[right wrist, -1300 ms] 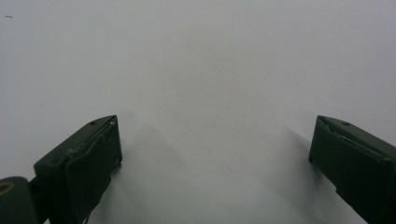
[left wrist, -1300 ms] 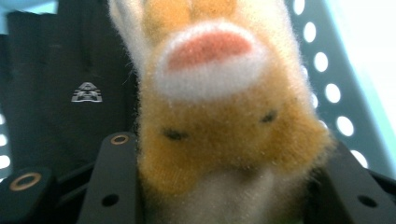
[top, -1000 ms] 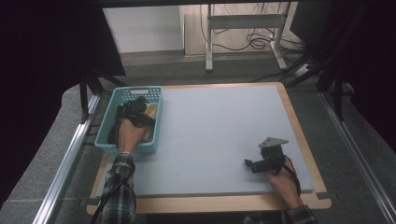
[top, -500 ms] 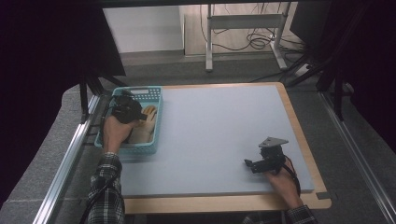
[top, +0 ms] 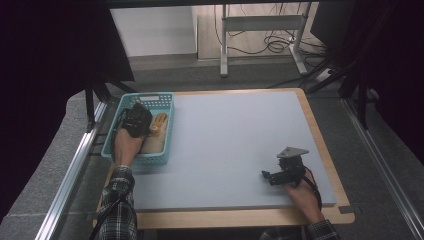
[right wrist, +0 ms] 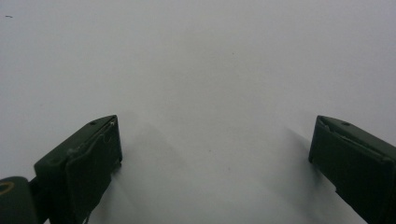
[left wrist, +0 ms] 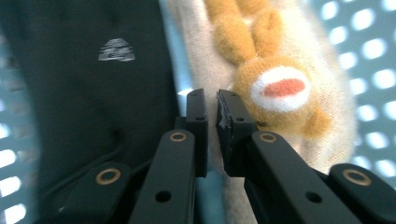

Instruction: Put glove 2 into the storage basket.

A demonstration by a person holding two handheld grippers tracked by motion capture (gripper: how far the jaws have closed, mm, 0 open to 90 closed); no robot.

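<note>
over at the left edge of the table (top: 235, 145), a teal basket (top: 161, 100) sits with its long side running away from the person. inside it lie a black cloth (left wrist: 93, 93), a cream cloth (left wrist: 201, 60) and an orange plush toy (left wrist: 275, 88) with a white muzzle and a red-orange nose. from above, the toy (top: 158, 123) shows toward the right wall of the basket, with the cream cloth (top: 154, 144) under and nearer than it.

the left hand (top: 125, 146) reaches into the basket and holds the left gripper (top: 136, 120) over the things inside. in the left gripper view, the left gripper (left wrist: 211, 109) has its two black jaws pressed almost together, with only a thin slit between the pads. its jaws have just been closing. the tips sit at the seam where the black cloth meets the cream cloth, just beside the toy's face. no clear fold of cloth can be seen caught in the slit, so whether anything thin is pinched there i cannot tell. the right pad lies against the toy's fur or just in front of it; which of the two is hard to say.

the right hand (top: 300, 192) rests near the right front corner of the table, well apart from the basket. it holds the right gripper (top: 282, 172), with its grey three-cornered plate on top, pointing left across the grey top. in the right gripper view, the right gripper (right wrist: 215, 149) has its jaws spread wide with bare table (right wrist: 201, 70) between them.
</note>
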